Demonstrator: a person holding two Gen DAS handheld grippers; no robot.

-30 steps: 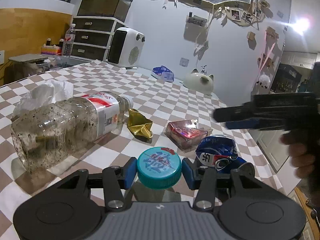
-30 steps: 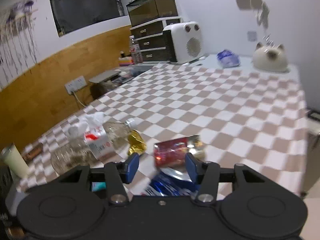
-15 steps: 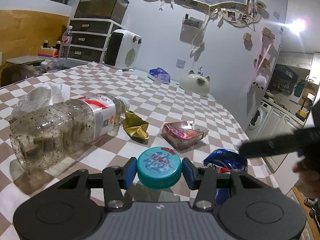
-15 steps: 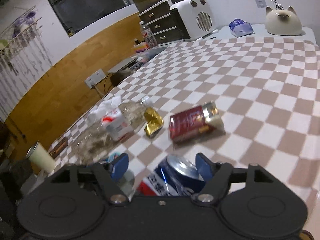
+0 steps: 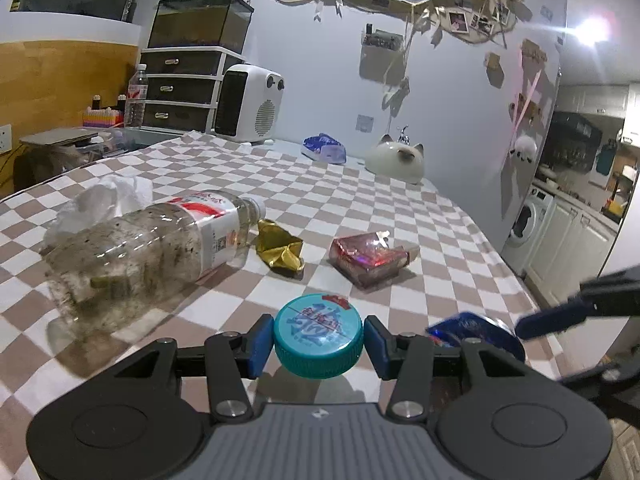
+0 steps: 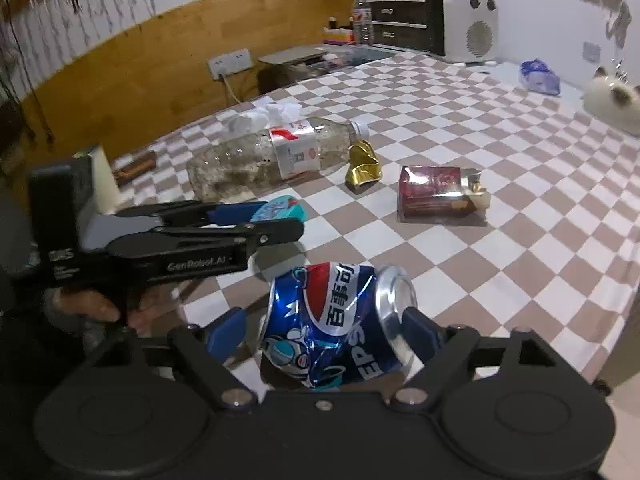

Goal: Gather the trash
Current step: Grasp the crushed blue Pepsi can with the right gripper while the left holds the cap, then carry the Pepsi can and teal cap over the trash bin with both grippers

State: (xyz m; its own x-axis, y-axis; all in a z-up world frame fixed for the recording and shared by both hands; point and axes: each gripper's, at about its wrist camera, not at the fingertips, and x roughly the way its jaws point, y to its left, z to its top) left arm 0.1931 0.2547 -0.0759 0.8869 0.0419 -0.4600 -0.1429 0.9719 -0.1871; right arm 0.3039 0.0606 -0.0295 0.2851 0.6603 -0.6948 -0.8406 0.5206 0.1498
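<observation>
A teal bottle cap (image 5: 319, 335) printed with red and blue Chinese characters, too small to be read, is clamped between the blue pads of the left gripper (image 5: 319, 344); "GenRobot.AI" is lettered in white along that gripper's black side as seen from the right wrist. The jaws of the right gripper (image 6: 326, 330) are opening, and a crushed blue Pepsi can (image 6: 336, 322) lies between them on the checked desk (image 6: 500, 128), its silver top just beside the right-hand pad and a gap left at the other pad; "百事可" in Chinese and the letters "EPS" are shown on its crumpled wall. Ahead of the can, a red cigarette pack (image 6: 438, 199) in torn cellophane is laid flat, no wording on it being legible. Further ahead and to the left, a crumpled gold foil wrapper (image 6: 363, 167) is found just beside the neck of a clear plastic bottle (image 6: 272, 158) lying on its side, dirty inside, with a red and white label whose print cannot be made out. Behind the bottle, a wad of white tissue (image 6: 266, 114) is seen.
</observation>
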